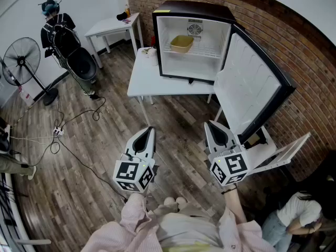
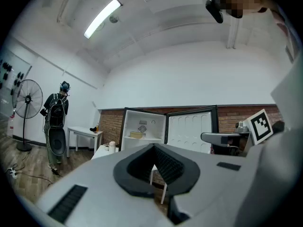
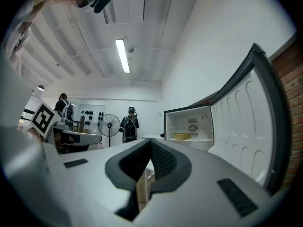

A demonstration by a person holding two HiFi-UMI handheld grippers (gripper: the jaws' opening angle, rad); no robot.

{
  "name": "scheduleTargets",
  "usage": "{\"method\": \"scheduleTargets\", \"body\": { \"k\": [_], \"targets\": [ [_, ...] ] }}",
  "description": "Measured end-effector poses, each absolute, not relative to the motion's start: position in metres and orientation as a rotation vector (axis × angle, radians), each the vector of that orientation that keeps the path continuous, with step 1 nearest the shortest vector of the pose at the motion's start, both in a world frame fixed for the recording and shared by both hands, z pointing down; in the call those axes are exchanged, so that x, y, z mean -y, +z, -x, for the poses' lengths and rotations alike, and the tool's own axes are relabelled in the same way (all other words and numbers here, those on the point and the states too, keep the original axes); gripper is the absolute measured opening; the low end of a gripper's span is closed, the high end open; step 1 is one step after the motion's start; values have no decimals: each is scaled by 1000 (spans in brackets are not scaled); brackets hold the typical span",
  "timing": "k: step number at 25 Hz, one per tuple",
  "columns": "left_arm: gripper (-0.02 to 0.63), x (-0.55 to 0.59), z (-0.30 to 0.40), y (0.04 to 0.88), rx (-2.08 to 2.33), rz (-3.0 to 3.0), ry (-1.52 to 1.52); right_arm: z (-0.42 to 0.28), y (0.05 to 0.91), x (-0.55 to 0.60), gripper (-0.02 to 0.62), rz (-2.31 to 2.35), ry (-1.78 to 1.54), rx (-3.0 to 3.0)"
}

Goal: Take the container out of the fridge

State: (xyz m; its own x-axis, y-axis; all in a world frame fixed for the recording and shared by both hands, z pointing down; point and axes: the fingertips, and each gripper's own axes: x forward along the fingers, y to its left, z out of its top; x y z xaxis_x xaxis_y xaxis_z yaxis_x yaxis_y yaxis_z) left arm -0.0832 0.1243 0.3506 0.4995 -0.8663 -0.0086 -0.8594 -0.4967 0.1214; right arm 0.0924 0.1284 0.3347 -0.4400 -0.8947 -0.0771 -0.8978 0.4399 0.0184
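Note:
A small fridge (image 1: 191, 14) stands on a white table (image 1: 157, 80) with its door (image 1: 252, 83) swung wide to the right. A pale yellow container (image 1: 181, 43) sits on the wire shelf inside, also visible as the container (image 2: 136, 135) and the container (image 3: 182, 136) in the gripper views. Both grippers hang in the air well short of the fridge, above the wood floor. My left gripper (image 1: 149, 130) (image 2: 154, 148) is shut and empty. The right gripper (image 1: 210, 125) (image 3: 150, 143) is shut too, with nothing in it, close to the door's lower edge.
A small cup (image 1: 148, 51) stands on the table left of the fridge. A second white table (image 1: 113, 25), a person with a backpack (image 1: 58, 28) and a standing fan (image 1: 21, 62) are at the back left. Cables (image 1: 79, 119) trail over the floor. Another person (image 1: 296, 214) sits at the bottom right.

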Motion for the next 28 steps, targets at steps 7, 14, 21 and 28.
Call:
{"method": "scheduleTargets", "body": {
  "k": [7, 14, 21, 28],
  "targets": [
    [-9, -122, 76, 353, 1529, -2620, -105, -99, 341, -123, 3, 1645, 105, -2618],
    [-9, -118, 73, 352, 1537, -2613, -125, -106, 344, -114, 24, 1679, 122, -2598],
    [-9, -116, 67, 355, 1544, -2600, -132, -113, 346, -107, 103, 1652, 96, -2584],
    [-9, -121, 61, 363, 1564, -2580, -125, -116, 358, -106, 164, 1615, 55, -2606]
  ]
}}
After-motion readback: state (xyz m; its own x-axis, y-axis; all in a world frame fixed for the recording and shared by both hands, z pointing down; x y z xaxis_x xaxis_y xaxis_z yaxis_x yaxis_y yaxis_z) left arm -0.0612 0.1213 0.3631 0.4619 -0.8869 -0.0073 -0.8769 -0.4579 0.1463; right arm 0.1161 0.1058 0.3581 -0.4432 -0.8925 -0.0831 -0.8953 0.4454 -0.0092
